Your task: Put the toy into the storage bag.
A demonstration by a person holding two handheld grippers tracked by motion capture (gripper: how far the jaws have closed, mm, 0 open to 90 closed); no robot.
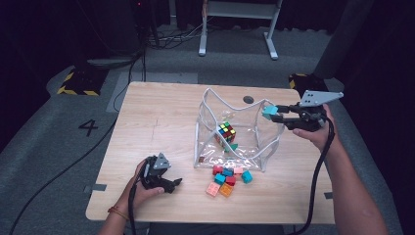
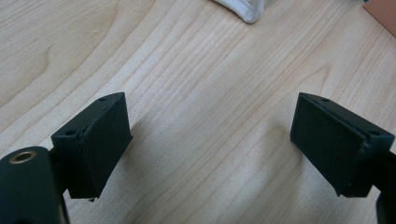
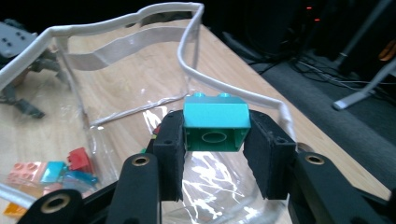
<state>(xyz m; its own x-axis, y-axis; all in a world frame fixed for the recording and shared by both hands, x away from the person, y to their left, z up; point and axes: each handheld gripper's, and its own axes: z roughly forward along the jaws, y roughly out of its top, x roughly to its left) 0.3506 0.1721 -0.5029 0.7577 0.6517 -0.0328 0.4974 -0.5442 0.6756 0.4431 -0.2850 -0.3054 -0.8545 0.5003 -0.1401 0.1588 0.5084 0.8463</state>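
Observation:
A clear plastic bag [image 1: 254, 142] with a white rim [image 3: 130, 21] stands open on the wooden table [image 1: 156, 122]. Inside it lie a colour cube [image 1: 226, 132] and a green piece. My right gripper [image 1: 272, 113] hovers at the bag's right rim, shut on a teal brick [image 3: 215, 126] held between its pads, hollow underside toward the camera. A heap of loose bricks [image 1: 226, 178], red, teal, pink and orange, lies in front of the bag. Down at the table's near left, my left gripper [image 1: 177, 183] rests low over bare wood, its jaws wide apart with nothing between them [image 2: 210, 149].
A round hole [image 1: 248, 99] is in the tabletop behind the bag. Beyond the table are grey floor, cables, a white desk frame [image 1: 237, 29] and yellow-black marked blocks [image 1: 78, 81]. Each gripper's cable trails toward the near edge.

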